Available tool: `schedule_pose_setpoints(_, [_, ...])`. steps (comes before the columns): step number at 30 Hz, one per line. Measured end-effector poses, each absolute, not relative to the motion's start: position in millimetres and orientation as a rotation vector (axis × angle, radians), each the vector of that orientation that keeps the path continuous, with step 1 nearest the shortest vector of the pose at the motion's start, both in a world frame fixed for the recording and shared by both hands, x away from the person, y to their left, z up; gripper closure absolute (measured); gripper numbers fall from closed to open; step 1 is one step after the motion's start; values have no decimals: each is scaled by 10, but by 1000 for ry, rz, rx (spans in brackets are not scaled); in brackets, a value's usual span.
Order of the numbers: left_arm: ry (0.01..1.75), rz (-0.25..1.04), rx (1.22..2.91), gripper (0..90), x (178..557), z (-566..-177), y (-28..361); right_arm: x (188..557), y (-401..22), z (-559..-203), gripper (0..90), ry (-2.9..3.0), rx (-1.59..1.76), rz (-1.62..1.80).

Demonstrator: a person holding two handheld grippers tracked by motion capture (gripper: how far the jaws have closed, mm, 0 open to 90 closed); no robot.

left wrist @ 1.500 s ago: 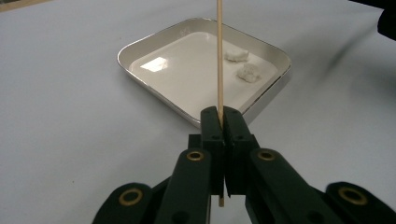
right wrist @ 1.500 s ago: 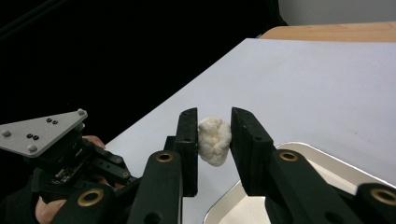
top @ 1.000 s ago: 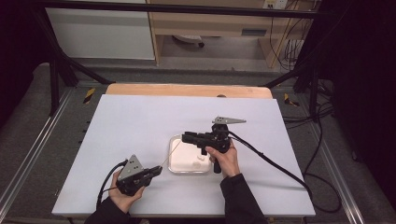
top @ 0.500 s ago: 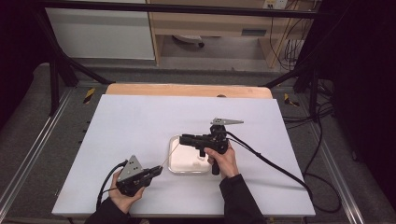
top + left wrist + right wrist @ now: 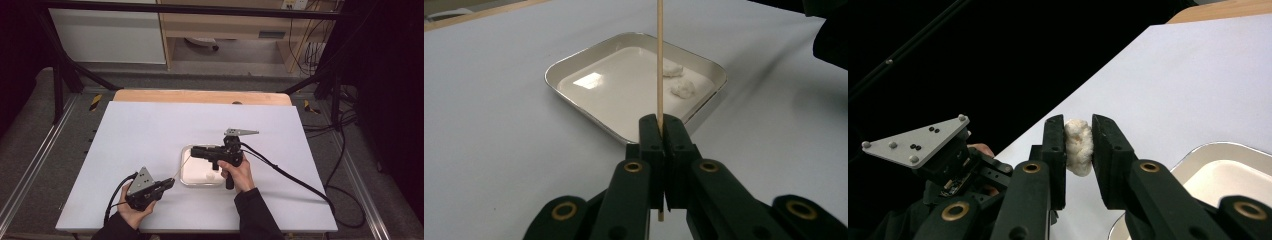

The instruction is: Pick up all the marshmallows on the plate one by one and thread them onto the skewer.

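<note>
My left gripper (image 5: 663, 131) clamps a thin wooden skewer (image 5: 659, 60). My right gripper (image 5: 1079, 145), jaws just closing, squeezes a lumpy white dough ball (image 5: 1078, 146) (soft, crumbly-looking) above the glossy rounded-square tray (image 5: 186, 176).

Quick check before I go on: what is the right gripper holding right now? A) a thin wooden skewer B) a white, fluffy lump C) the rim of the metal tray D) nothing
B: in the right gripper view the right gripper has its jaws pressed on both sides of a white fluffy lump; the wooden skewer is in the left gripper.
</note>
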State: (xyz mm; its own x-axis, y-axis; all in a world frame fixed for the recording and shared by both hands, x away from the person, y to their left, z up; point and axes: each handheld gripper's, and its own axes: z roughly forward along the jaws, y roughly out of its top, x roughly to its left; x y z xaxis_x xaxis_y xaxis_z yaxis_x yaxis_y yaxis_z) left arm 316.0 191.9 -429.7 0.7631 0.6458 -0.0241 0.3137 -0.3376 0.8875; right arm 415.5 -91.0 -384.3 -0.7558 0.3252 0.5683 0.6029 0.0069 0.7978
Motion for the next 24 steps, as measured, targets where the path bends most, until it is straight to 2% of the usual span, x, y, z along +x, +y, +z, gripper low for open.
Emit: schedule_pose_setpoints(24, [745, 425, 1935, 889, 3166, -4307, 1831, 4062, -743, -4042, 780, -2116, -923, -1757])
